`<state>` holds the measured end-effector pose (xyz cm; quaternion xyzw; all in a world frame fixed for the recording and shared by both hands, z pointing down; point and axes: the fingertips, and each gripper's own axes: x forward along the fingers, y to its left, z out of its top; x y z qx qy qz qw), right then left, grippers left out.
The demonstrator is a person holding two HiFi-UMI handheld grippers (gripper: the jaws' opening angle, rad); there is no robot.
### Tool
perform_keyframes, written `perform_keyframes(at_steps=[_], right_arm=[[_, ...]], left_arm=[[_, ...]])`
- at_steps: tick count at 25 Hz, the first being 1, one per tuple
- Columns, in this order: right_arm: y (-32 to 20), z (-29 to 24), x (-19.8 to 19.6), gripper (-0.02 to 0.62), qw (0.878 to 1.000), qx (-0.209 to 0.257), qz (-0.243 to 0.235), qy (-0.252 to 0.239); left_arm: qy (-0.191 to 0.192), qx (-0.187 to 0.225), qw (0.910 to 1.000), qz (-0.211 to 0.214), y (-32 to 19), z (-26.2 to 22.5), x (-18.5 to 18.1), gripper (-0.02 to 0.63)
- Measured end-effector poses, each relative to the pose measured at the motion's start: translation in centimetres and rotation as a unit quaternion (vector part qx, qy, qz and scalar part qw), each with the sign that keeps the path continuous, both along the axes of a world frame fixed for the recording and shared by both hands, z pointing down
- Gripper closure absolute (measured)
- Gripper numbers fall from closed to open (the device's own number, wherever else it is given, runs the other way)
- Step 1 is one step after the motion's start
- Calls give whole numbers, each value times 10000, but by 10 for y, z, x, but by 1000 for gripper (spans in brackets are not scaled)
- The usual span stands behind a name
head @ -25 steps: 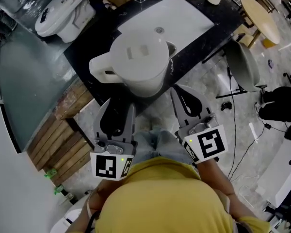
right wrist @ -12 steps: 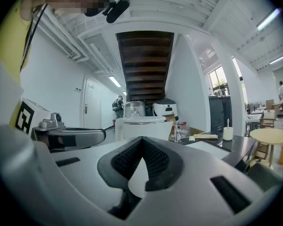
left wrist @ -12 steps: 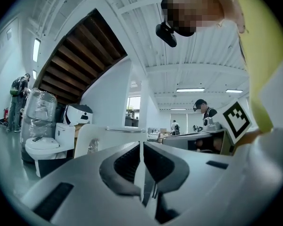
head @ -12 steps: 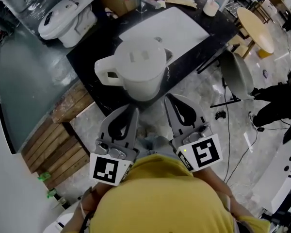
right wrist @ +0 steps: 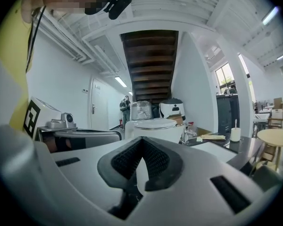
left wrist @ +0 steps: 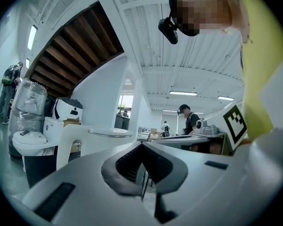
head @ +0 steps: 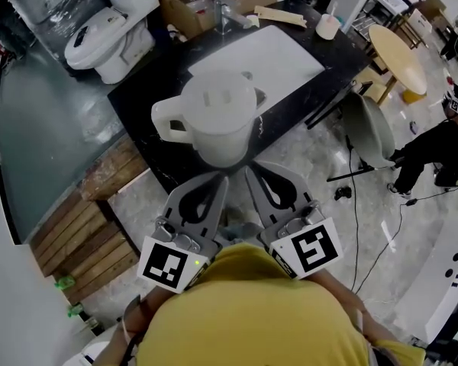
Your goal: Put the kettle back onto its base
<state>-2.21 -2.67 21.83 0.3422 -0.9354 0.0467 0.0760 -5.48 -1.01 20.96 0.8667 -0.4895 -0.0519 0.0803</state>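
Note:
A white plastic kettle (head: 217,117) stands upright near the front edge of the black counter (head: 141,90), its handle (head: 165,120) pointing left. Its body hides whatever is under it, so I see no base. My left gripper (head: 218,180) and right gripper (head: 253,175) hang side by side just in front of the counter, close to my body and clear of the kettle. Both are shut with nothing between the jaws. The left gripper view shows the kettle (left wrist: 92,140) beyond the shut left gripper (left wrist: 141,147). In the right gripper view the kettle (right wrist: 155,128) stands behind the right gripper (right wrist: 141,142).
Behind the kettle is a white sink basin (head: 259,48) with a faucet (head: 223,10) and a cup (head: 327,27). A toilet (head: 111,21) and wooden slats (head: 91,227) are at left. A grey chair (head: 370,124), a round table (head: 401,48) and a person (head: 443,143) are at right.
Both grippers have drawn back from the kettle's sides toward my body and come closer together. Their jaws, spread wide a second ago, have closed. The kettle has stayed in place.

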Motion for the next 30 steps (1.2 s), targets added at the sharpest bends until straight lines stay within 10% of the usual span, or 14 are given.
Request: perform_keyframes(at_steps=[30], right_arm=[[21,5,10,580,9983,183,-543,75]], left_arm=[[91,-16,9993,-355,26,5,18,597]])
